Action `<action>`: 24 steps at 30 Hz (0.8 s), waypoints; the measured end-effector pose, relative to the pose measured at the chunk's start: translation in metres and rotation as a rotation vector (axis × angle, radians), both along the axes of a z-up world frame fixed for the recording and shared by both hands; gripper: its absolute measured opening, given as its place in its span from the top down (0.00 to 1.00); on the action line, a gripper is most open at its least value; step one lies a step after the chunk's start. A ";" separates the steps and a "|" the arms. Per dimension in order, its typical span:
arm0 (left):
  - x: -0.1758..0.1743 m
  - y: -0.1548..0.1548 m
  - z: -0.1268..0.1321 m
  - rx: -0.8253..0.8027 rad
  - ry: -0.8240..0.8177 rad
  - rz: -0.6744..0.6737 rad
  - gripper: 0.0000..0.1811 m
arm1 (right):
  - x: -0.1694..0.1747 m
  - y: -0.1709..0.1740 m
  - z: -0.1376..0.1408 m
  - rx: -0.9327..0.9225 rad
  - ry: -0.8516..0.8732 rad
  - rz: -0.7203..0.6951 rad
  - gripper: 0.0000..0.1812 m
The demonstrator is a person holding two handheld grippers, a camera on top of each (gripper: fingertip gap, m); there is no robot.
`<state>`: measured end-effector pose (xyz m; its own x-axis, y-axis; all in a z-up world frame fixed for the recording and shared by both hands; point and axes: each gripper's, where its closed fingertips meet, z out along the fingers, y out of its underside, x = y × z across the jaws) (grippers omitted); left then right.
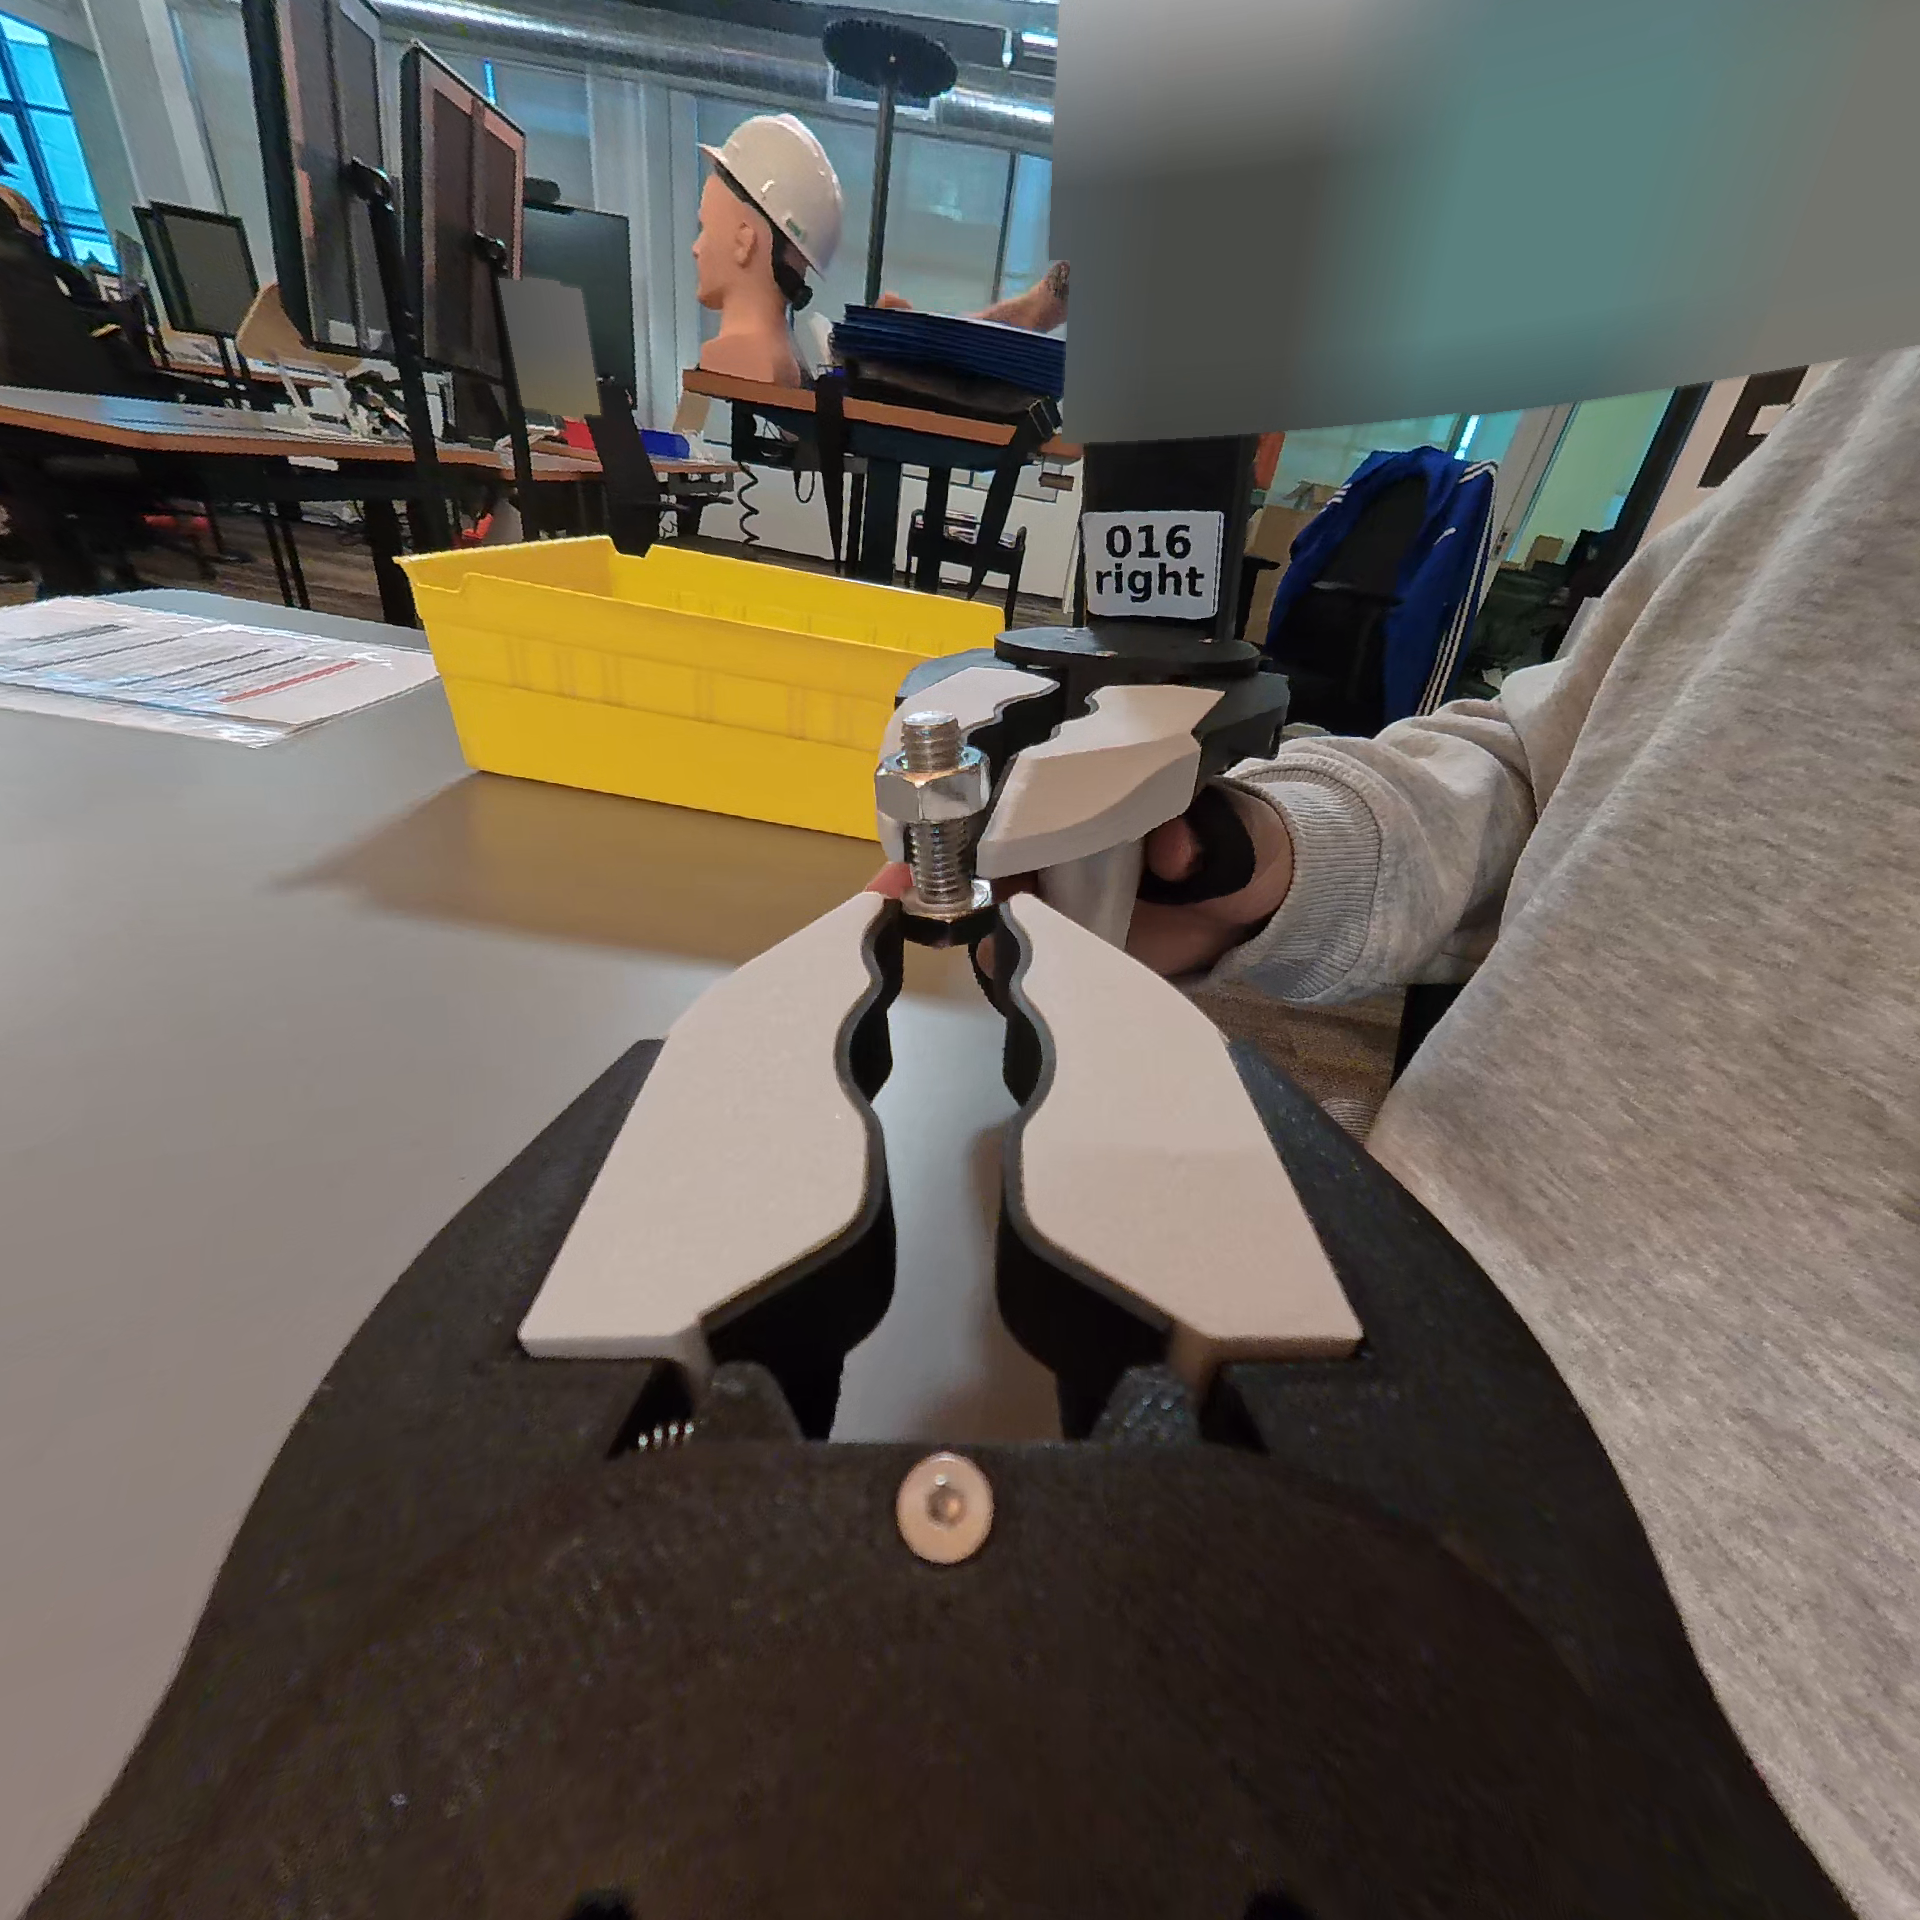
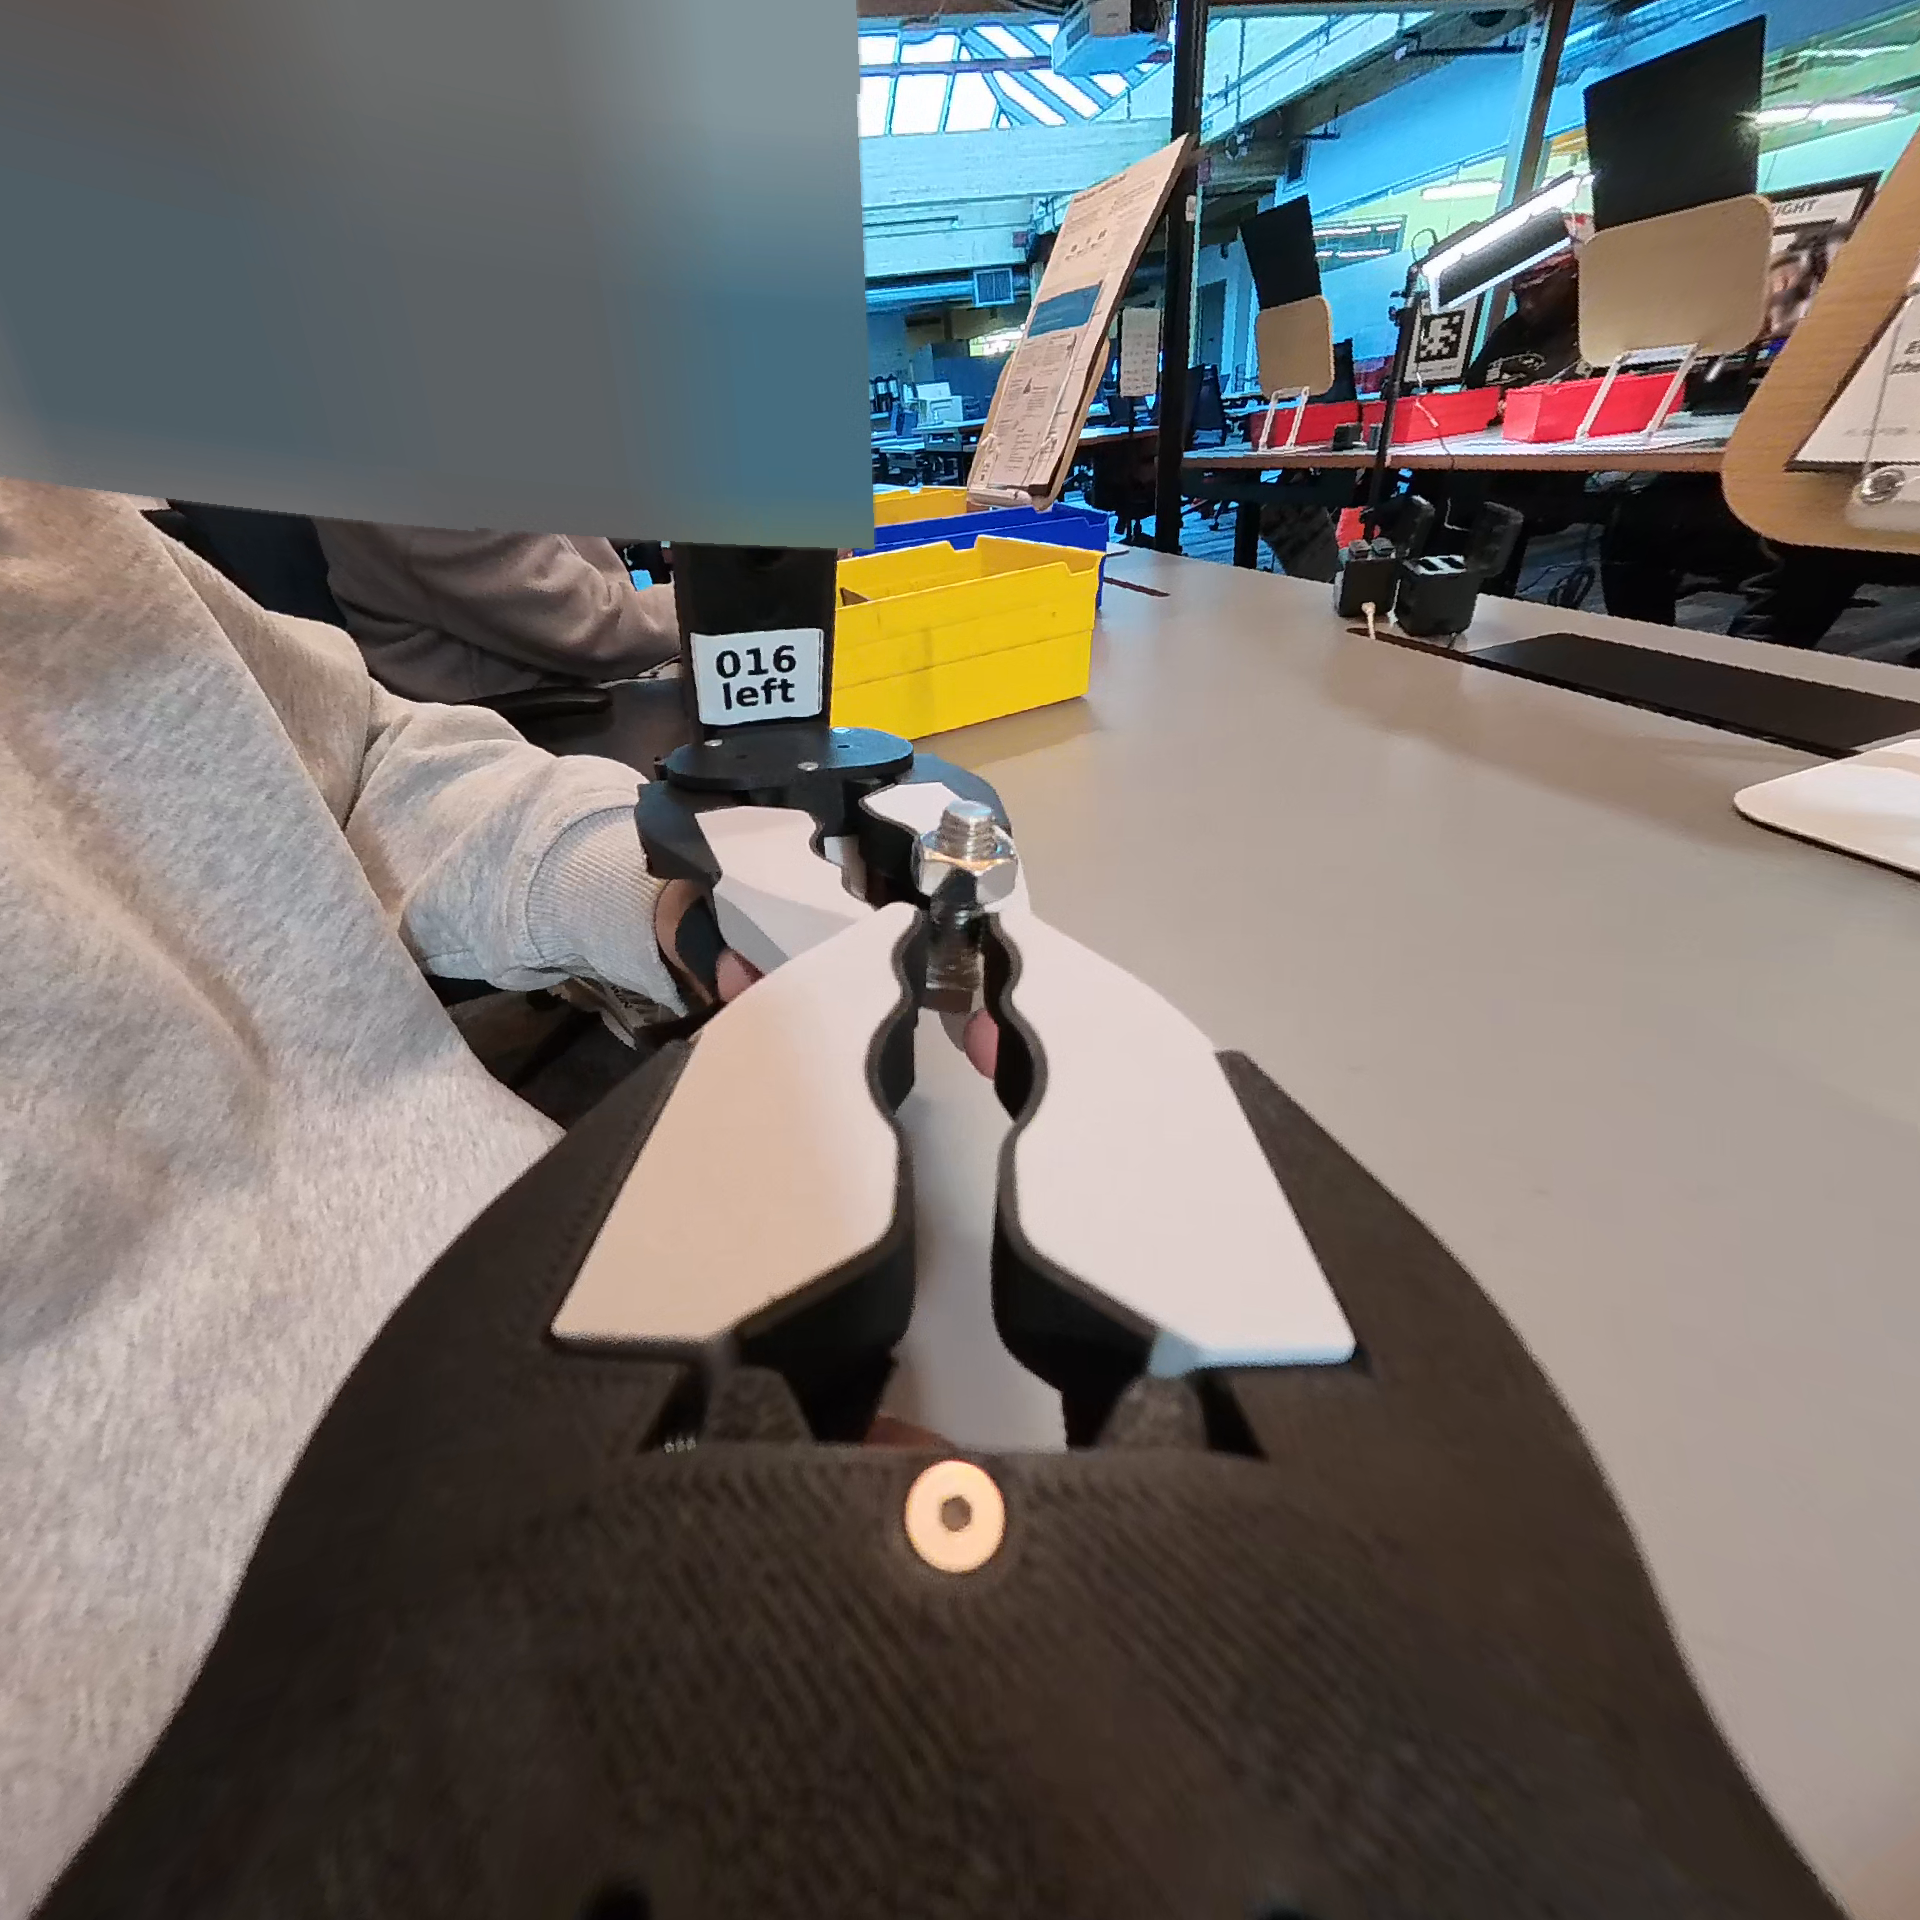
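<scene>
Left view: my left gripper (image 1: 940,912) is clamped on the head end of the upright bolt (image 1: 937,857), nut (image 1: 932,795) above, yellow bin (image 1: 665,686) behind. Right view: my right gripper (image 2: 951,940) pinches the shank just under the nut, off the table (image 2: 1403,935).

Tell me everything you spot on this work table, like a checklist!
Surface: grey table, bare around the grippers.
Job's things: a steel bolt held upright above the table, a nut threaded on near its top.
Clutter: yellow bin, printed sheet, black blocks.
Grippers: left gripper is shut on the bolt's lower end; right gripper is shut on it about the nut.
Cables: coiled cable under a far desk.
Surroundings: mannequin head in a white hard hat, blue jacket on a chair, red bins.
</scene>
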<state>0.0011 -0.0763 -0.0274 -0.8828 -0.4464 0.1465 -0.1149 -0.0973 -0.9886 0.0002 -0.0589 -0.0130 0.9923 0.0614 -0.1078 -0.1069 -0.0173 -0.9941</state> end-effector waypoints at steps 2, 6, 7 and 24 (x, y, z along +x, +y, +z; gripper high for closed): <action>0.000 0.000 0.000 -0.001 0.001 -0.001 0.91 | 0.000 0.000 0.000 -0.002 -0.005 -0.001 0.95; 0.000 0.000 0.000 -0.002 0.003 -0.002 0.91 | 0.000 0.000 0.000 -0.004 -0.004 0.001 0.95; 0.000 0.000 0.000 -0.003 0.004 -0.004 0.91 | 0.000 0.000 0.000 -0.006 -0.007 0.001 0.95; -0.001 -0.001 -0.002 -0.015 0.036 -0.025 0.89 | 0.001 -0.001 -0.001 -0.017 0.004 0.001 0.95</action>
<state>-0.0004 -0.0773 -0.0293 -0.8878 -0.4215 0.1848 -0.1528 -0.1088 -0.9822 0.0012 -0.0597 -0.0142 0.9919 0.0600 -0.1124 -0.1104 -0.0348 -0.9933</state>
